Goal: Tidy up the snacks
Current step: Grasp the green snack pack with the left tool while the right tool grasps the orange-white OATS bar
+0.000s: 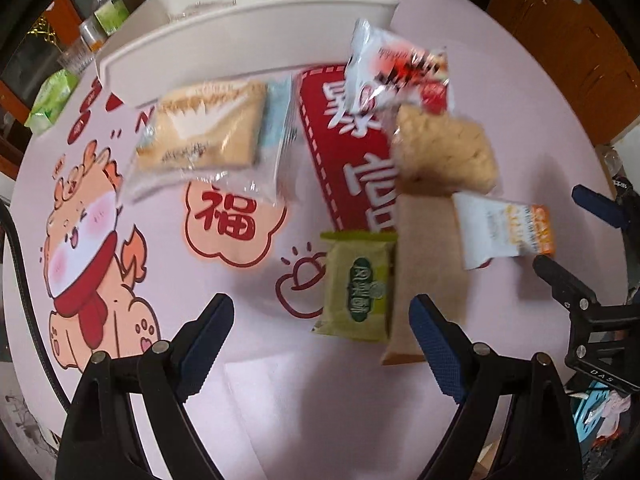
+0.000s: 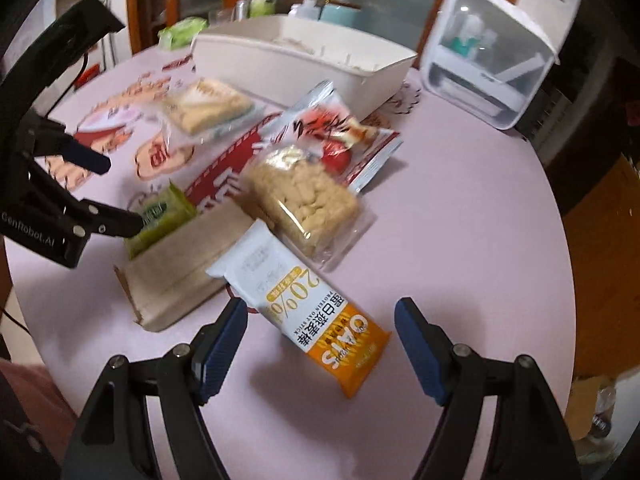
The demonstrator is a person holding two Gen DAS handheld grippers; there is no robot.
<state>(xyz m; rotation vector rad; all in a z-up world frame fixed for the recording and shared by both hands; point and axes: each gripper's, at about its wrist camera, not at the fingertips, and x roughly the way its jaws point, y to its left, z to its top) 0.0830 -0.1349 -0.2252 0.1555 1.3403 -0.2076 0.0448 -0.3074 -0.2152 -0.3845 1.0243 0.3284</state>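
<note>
Five crinkly plastic packets on a smooth pink table (image 1: 280, 400): clear-wrapped sandwich (image 1: 200, 128) at 10 o'clock, matte green packet (image 1: 356, 288) near centre, glossy red-white bag (image 1: 396, 72) at 1 o'clock, knobbly biscuit pack (image 1: 444, 152) below it, orange oat bar (image 2: 316, 316) rightmost. One rigid white bin (image 1: 248, 32) at 12. One flat kraft box (image 2: 180, 272). Left gripper (image 1: 320, 344) spread wide, empty; right gripper (image 2: 320, 344) wide, straddling the oat bar.

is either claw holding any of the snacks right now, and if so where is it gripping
Nothing is held. The left claw is open above the table beside the green packet. The right claw is open around the oat bar, not closed on it.
</note>
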